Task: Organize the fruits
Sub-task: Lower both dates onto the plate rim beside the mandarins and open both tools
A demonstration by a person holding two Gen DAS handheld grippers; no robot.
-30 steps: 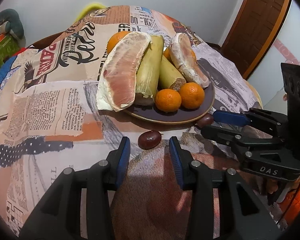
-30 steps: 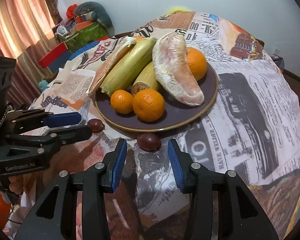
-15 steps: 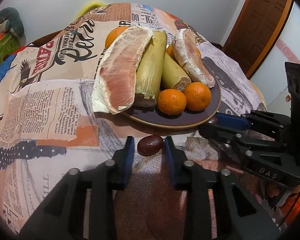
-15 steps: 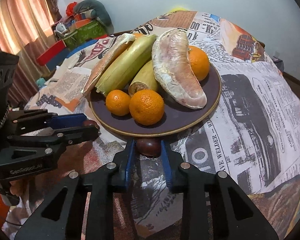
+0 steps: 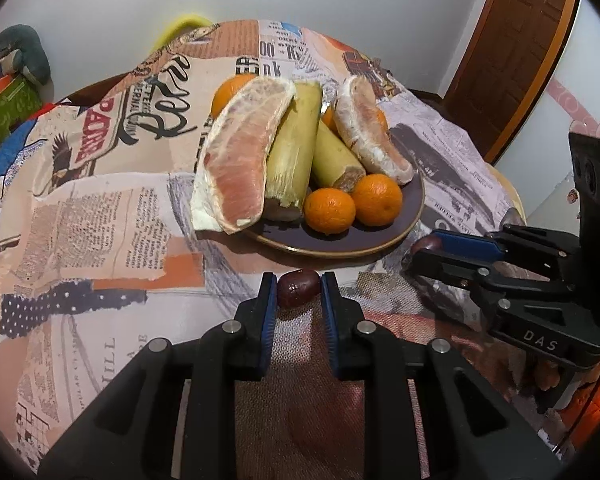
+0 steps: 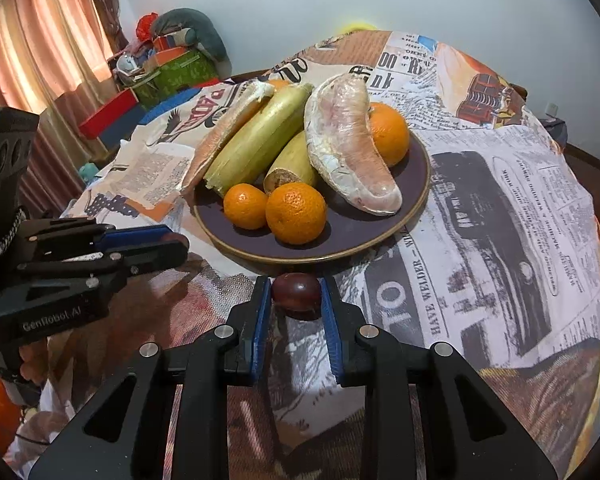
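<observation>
Each claw — left (image 5: pixel 299 294), right (image 6: pixel 296 293) — pinches a smooth, glossy, oval dark-red fruit (image 5: pixel 298 289).

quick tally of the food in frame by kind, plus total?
Orange citrus: 3 in the right wrist view, two small and one larger
Peeled pomelo wedges: 2
Corn cobs in husk: 2
Dark red fruits off the plate: 2, left claw's, right claw's
Total: 9
</observation>
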